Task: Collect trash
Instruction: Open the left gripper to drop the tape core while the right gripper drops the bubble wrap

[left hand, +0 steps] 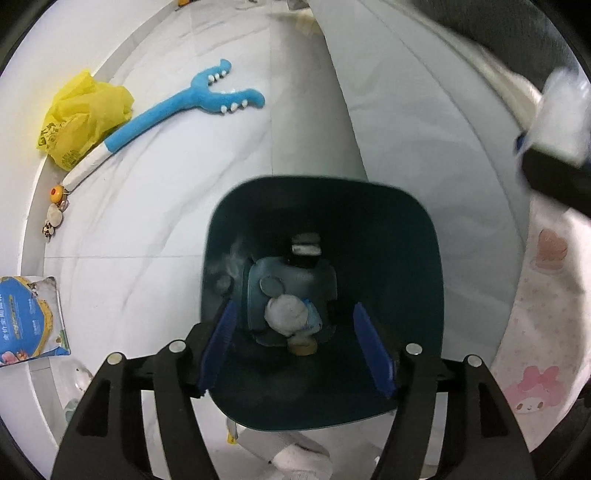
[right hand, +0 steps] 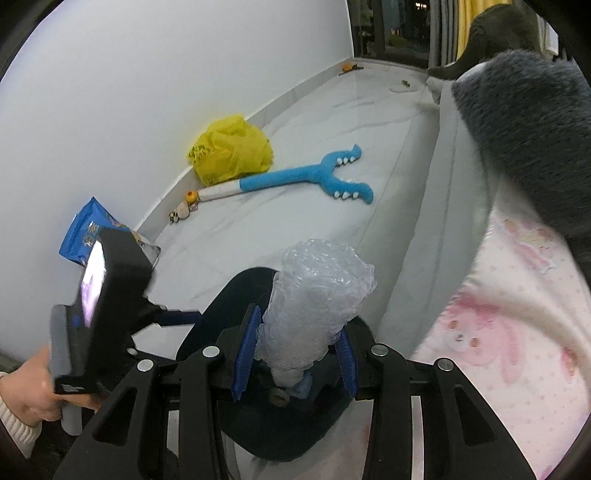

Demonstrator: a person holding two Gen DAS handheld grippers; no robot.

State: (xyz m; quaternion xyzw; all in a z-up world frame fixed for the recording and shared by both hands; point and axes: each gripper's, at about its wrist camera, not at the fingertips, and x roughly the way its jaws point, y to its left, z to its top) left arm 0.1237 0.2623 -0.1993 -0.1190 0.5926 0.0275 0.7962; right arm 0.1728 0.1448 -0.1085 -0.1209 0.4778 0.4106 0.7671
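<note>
A dark teal trash bin [left hand: 321, 398] stands on the floor right under my left gripper [left hand: 297, 343], which is open and empty above its mouth. Crumpled tissue and a small round item [left hand: 290, 314] lie at the bin's bottom. My right gripper [right hand: 295, 349] is shut on a wad of clear bubble wrap [right hand: 317, 291] and holds it over the bin [right hand: 291, 424]. The right gripper with the wrap shows blurred at the upper right of the left wrist view [left hand: 557, 122]. The left gripper's body [right hand: 107, 295] shows at the left of the right wrist view.
On the white floor by the wall lie a yellow plastic bag [left hand: 83, 118], a blue plush toy [left hand: 177, 110], small toys [left hand: 55, 210] and a blue snack packet [left hand: 29, 321]. A bed with a pink printed sheet [right hand: 509, 325] runs along the right. A grey cat [right hand: 491, 33] sits far back.
</note>
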